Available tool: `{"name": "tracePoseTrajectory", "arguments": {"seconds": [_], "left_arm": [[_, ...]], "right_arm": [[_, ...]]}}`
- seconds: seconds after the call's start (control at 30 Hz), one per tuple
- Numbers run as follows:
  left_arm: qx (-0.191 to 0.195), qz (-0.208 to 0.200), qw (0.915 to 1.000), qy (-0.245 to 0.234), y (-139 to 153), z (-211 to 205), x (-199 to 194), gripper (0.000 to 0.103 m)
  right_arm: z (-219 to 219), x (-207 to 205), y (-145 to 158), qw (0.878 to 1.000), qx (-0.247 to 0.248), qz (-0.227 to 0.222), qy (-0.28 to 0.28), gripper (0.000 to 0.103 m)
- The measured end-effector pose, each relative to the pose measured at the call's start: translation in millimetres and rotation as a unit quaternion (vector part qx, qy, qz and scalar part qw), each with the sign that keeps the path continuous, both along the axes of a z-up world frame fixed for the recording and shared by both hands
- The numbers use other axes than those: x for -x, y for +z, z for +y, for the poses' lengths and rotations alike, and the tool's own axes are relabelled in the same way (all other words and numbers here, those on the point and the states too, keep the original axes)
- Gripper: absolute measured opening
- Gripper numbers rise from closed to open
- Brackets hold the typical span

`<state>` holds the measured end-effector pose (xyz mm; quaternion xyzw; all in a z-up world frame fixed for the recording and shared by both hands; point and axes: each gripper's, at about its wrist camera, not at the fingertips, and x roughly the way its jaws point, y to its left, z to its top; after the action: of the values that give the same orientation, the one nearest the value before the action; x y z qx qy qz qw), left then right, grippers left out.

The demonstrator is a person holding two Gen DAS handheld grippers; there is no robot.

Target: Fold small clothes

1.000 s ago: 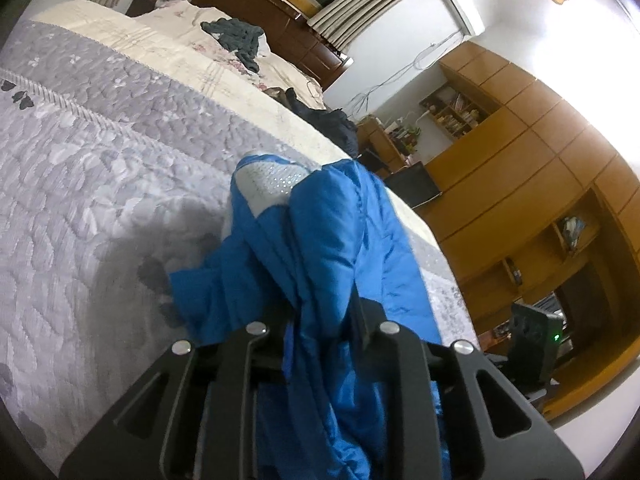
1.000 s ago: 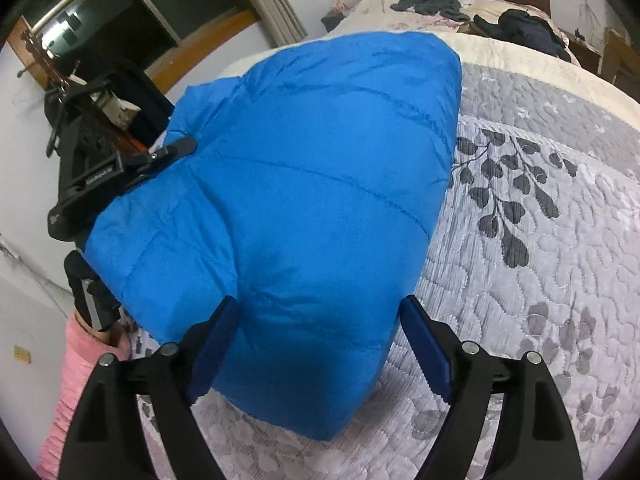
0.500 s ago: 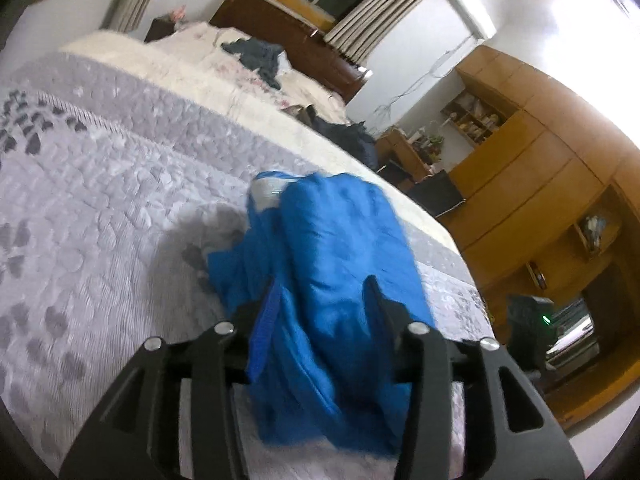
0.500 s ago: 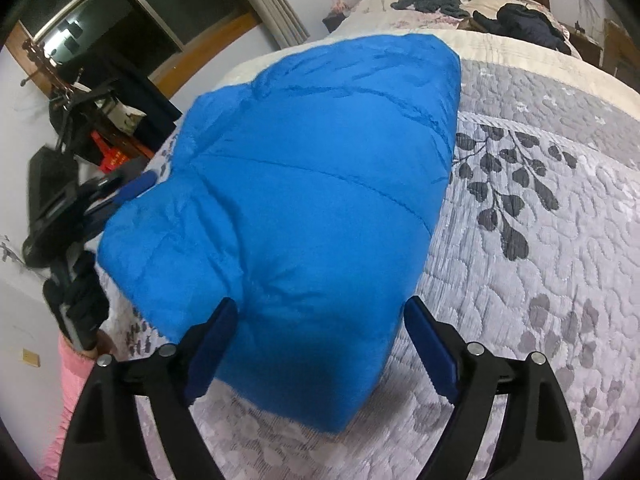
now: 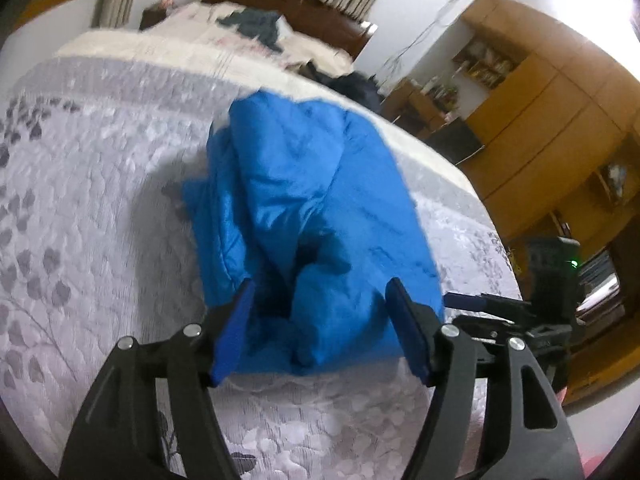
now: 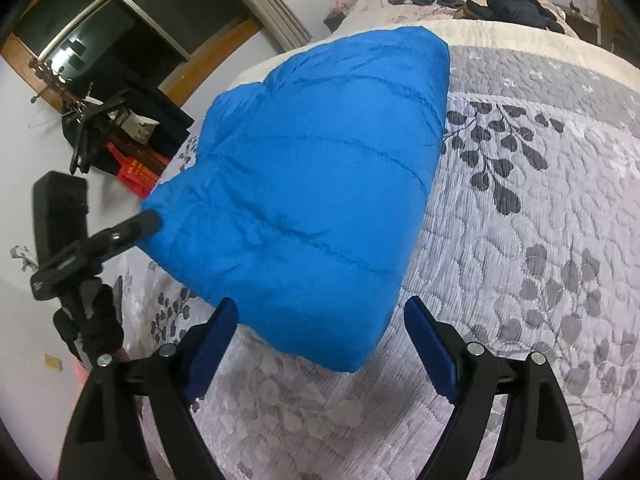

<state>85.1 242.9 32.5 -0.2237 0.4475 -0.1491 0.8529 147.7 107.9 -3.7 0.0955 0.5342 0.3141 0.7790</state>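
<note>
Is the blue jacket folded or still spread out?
Folded. The jacket lies on the bed as a compact, puffy bundle; the left view shows layers doubled over. Both grippers are open, off it.

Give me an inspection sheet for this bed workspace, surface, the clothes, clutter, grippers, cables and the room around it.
Surface: grey quilted bedspread with a dark leaf print, cream band beyond it.
Job's things: blue padded jacket lying bunched in a folded mound on the bedspread.
Clutter: dark clothes heaped near the headboard.
Grippers: left gripper open, fingers either side of the jacket's near end; right gripper open, just short of the jacket's edge.
Cables: a wire runs down the white wall.
Surroundings: wooden wardrobe, curtained window, red item on the floor.
</note>
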Motion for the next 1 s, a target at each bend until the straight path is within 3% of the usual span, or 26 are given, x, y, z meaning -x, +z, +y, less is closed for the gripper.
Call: {"name": "tracePoseTrajectory", "arguments": {"seconds": [0.1, 0.13, 0.17, 0.33, 0.7, 1.0], "left_arm": [[0.026, 0.014, 0.9996, 0.001, -7, 4, -4, 0.061], [0.036, 0.014, 0.9993, -0.005, -9, 4, -5, 0.052], [0.048, 0.015, 0.9986, -0.014, -9, 2, -5, 0.034], [0.058, 0.006, 0.9981, -0.02, -7, 2, -1, 0.018], [0.069, 0.003, 0.9969, -0.038, -27, 21, 12, 0.015], [0.041, 0.016, 0.9978, -0.05, -47, 16, 1, 0.021]], "right_arm": [[9, -1, -3, 1.0, -0.003, 0.005, 0.002, 0.086], [10, -2, -4, 1.0, -0.004, 0.007, 0.003, 0.086], [10, -2, -5, 1.0, -0.004, 0.008, 0.004, 0.086], [16, -4, -7, 1.0, -0.006, 0.01, 0.008, 0.085], [18, -8, -10, 1.0, -0.008, 0.023, 0.003, 0.084], [37, -3, -21, 0.999, 0.044, 0.007, 0.002, 0.078]]}}
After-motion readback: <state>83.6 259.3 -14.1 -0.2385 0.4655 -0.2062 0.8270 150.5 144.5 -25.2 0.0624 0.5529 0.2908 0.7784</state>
